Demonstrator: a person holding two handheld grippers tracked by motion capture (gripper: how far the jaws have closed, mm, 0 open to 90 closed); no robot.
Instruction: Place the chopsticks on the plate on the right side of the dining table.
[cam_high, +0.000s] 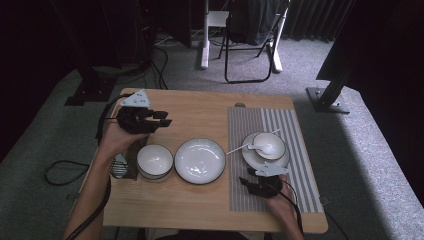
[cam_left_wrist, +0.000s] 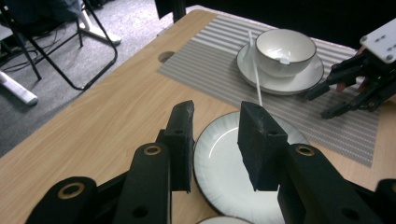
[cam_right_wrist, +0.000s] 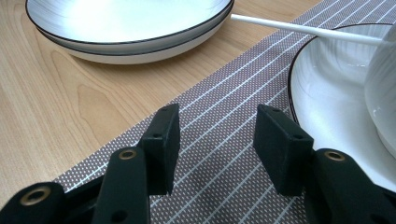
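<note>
Hovering left gripper (cam_high: 165, 118) over table (cam_high: 200, 107); right gripper (cam_high: 246, 182) apparently resting on mat (cam_high: 295, 130).

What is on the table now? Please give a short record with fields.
surface: wooden table with a striped placemat on its right part
centre: empty white plate
left of plate: empty white bowl
on placemat: bowl on a saucer with a white spoon in it
left hand-held gripper: open, empty, above the table
right hand-held gripper: open, empty, low over the placemat
</note>
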